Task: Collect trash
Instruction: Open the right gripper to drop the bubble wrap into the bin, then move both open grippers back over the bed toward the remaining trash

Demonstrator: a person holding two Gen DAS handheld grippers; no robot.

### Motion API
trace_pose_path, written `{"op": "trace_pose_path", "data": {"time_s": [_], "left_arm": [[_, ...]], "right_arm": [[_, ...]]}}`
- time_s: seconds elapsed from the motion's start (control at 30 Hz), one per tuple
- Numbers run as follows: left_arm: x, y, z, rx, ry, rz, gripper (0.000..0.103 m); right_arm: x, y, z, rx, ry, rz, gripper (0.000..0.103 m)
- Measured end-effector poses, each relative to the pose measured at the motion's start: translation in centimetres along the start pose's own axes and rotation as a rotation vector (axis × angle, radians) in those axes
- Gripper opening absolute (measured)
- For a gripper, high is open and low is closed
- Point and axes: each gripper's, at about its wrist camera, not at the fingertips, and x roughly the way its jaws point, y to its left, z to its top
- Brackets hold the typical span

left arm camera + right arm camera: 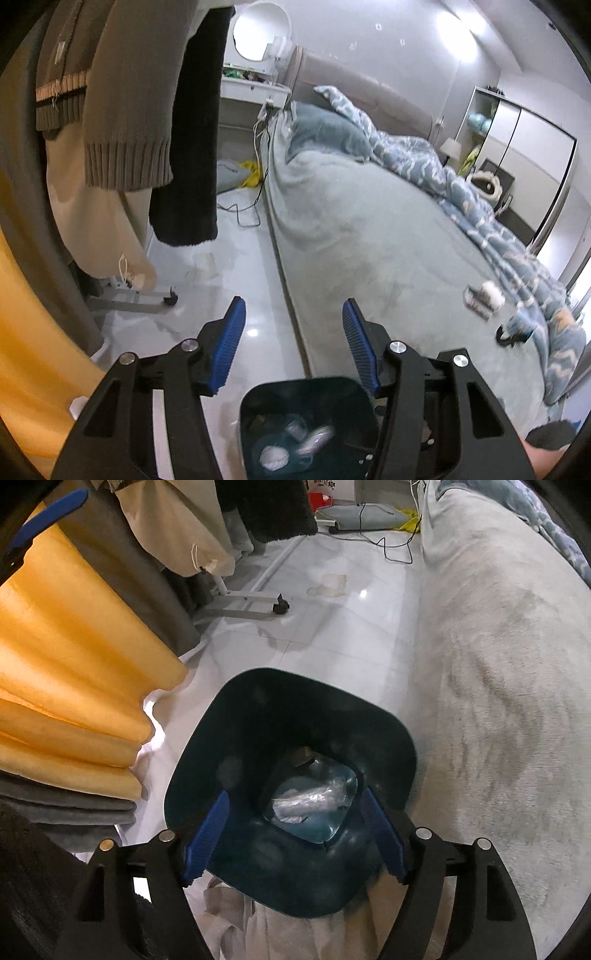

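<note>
Trash (312, 803) blurs inside the dark bin (236, 716) beneath both spread, empty tools (293, 317) (295, 808).

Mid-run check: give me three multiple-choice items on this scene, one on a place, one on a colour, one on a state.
1. Where does the trash bin stand?
A. on the floor beside the bed
B. on the bed
C. on the white dresser

2. What colour is the curtain nearest the bin?
A. blue
B. orange
C. green

3. How is the right gripper?
A. shut on a bottle
B. shut, holding nothing
C. open, holding nothing

Answers:
1 A, the bin sits on pale tiles by the bed's edge.
2 B, orange folds hang at the left.
3 C, the jaws stand apart over the bin, nothing between them.
</note>
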Motion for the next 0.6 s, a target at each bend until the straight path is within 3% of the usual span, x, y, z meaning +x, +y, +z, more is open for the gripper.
{"op": "trace_pose_path", "data": {"time_s": [0.37, 0.6], "left_arm": [[0.1, -3.4, 1.1, 0.047, -0.079, 0.008, 0.057], [0.2, -6.2, 1.7, 0.064, -0.115, -0.005, 0.060]], "right_arm": [[-4.2, -1.8, -0.1, -0.004, -0.139, -0.012, 0.076], [-8.1, -3.8, -0.8, 0.025, -0.292, -0.038, 0.076]]}}
